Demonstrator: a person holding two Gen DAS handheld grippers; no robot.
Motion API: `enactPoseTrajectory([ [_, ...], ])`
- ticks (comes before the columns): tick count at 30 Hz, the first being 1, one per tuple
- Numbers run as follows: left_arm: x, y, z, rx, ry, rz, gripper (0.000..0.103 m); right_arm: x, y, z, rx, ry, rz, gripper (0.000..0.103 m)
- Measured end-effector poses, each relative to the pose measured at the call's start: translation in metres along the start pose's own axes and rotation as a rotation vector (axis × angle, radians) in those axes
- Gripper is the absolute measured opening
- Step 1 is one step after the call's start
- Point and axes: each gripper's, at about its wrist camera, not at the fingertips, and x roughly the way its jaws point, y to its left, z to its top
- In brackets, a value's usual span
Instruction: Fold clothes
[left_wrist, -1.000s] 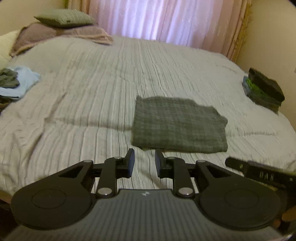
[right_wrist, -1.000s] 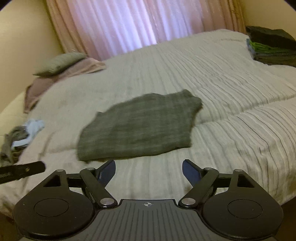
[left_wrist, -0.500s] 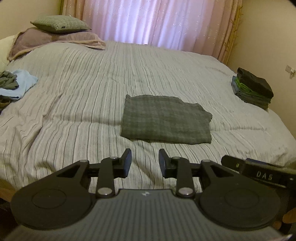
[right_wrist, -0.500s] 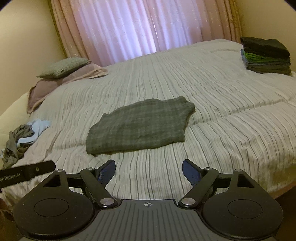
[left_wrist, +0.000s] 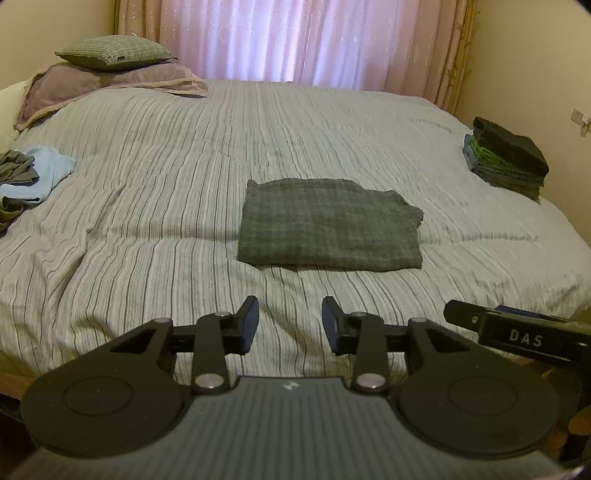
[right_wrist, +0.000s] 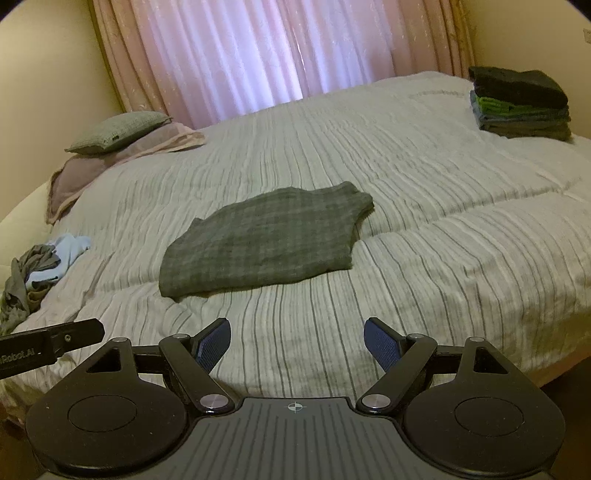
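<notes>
A green checked pillow (left_wrist: 114, 51) tops a mauve pillow (left_wrist: 92, 83) before pink curtains (left_wrist: 295, 40).

Both tools are matte black plastic: the left gripper (left_wrist: 290, 323) and right gripper (right_wrist: 297, 345) carry blue textured pads (right_wrist: 380, 345), silver pivot screws and a ribbed grey base. White lettering "DAS" marks the bar at the lower right of the left view.

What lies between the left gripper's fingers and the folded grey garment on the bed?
Only bare striped bedspread lies between the left gripper and the folded grey garment; the left wrist view shows this.
</notes>
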Motion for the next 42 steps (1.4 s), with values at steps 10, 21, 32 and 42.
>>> enactPoseTrajectory([
  [10,0.028,-0.003,0.006,0.026,0.049,0.023,0.035,0.019,-0.009,0.006,0.023,0.031,-0.003,0.082],
  [21,0.058,-0.001,0.008,0.023,0.102,0.013,0.036,0.038,-0.020,0.015,0.045,0.054,-0.015,0.082],
  [32,0.080,0.015,0.022,-0.039,0.122,-0.085,0.044,0.056,-0.038,0.031,0.083,0.058,0.012,0.082],
  [42,0.123,0.098,0.055,-0.332,0.119,-0.261,0.055,0.089,-0.127,0.054,0.403,0.042,0.265,0.082],
])
